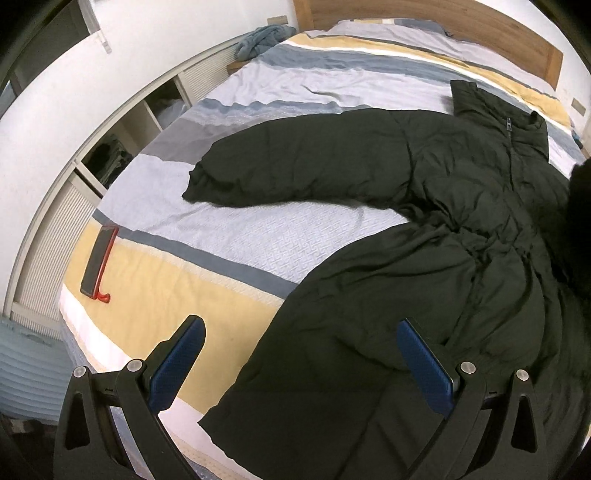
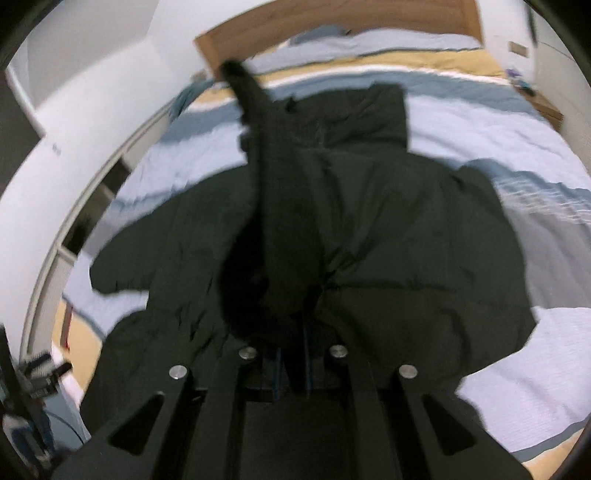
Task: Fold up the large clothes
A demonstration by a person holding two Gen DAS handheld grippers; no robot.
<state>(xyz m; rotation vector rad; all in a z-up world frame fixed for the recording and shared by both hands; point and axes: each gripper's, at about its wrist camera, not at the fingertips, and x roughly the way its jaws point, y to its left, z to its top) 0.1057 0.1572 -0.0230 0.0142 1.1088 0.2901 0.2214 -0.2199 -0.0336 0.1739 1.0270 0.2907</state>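
Note:
A long black padded coat [image 1: 424,221] lies face up on the striped bed [image 1: 229,240], collar toward the headboard, one sleeve [image 1: 295,166] stretched out to the left. My left gripper [image 1: 301,354] is open and empty, hovering over the coat's lower hem. In the right wrist view my right gripper [image 2: 291,354] is shut on the coat's other sleeve [image 2: 273,206], holding it up over the coat's body [image 2: 406,240]. The lifted sleeve hides the fingertips. That view is blurred.
A phone in a red case [image 1: 99,258] lies on the bed near its left edge. A blue-grey cloth bundle [image 1: 262,38] sits by the wooden headboard [image 1: 461,22]. A low white shelf unit [image 1: 110,147] runs along the left side of the bed.

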